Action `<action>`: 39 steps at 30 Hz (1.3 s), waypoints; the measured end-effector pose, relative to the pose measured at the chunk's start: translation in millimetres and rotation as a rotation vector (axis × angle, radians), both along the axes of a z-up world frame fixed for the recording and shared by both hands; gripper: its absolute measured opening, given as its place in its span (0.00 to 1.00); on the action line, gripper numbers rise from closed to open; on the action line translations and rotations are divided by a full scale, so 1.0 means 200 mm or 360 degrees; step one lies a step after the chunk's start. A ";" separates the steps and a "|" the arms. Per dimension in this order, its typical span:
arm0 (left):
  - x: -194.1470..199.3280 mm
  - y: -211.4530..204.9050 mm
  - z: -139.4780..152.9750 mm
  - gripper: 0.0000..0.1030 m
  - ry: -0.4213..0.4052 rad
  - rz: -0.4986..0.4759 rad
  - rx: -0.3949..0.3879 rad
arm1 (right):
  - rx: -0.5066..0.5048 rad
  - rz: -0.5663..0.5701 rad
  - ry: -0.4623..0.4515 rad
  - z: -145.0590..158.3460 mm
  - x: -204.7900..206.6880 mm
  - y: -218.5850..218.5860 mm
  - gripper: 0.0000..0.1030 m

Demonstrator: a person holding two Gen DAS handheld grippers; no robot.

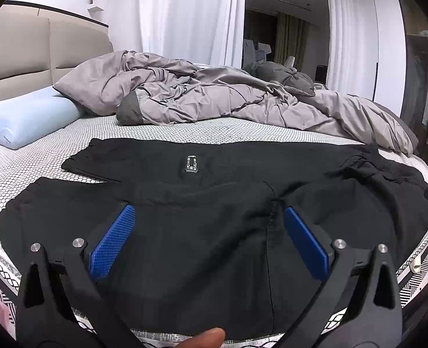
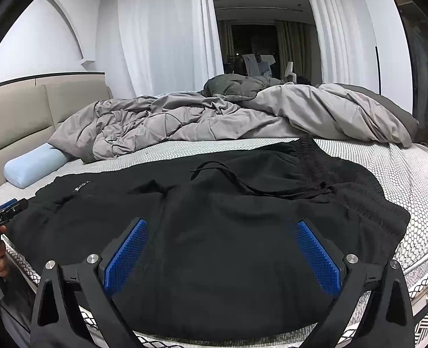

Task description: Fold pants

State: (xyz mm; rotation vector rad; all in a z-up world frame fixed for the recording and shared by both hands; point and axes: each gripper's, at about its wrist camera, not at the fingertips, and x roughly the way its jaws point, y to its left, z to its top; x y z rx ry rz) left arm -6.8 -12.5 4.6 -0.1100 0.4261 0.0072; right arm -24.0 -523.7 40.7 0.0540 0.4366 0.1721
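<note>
Both my tools, left tool (image 1: 209, 239) and right tool (image 2: 222, 253), hang spread apart, gripping nothing. The black pants (image 1: 202, 203) lie directly ahead on the bed (image 1: 69, 145), long axis crosswise, waistband (image 2: 344, 179) nearer my right tool.

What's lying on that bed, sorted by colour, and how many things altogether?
Black: 1, the black drawstring pants spread flat on the white dotted mattress
Grey: 1, the rumpled grey duvet
Light blue: 1, the light blue pillow
Total: 3

Both grippers hover open above the pants.
</note>
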 end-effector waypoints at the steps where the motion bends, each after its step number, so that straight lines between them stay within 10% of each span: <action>1: 0.00 0.00 0.00 0.99 -0.0001 -0.0001 0.0001 | -0.0001 0.0002 0.0000 0.00 0.00 0.00 1.00; 39: -0.01 0.00 0.01 0.99 0.0009 -0.0001 0.0020 | 0.0001 -0.0001 -0.0006 0.00 0.00 0.01 1.00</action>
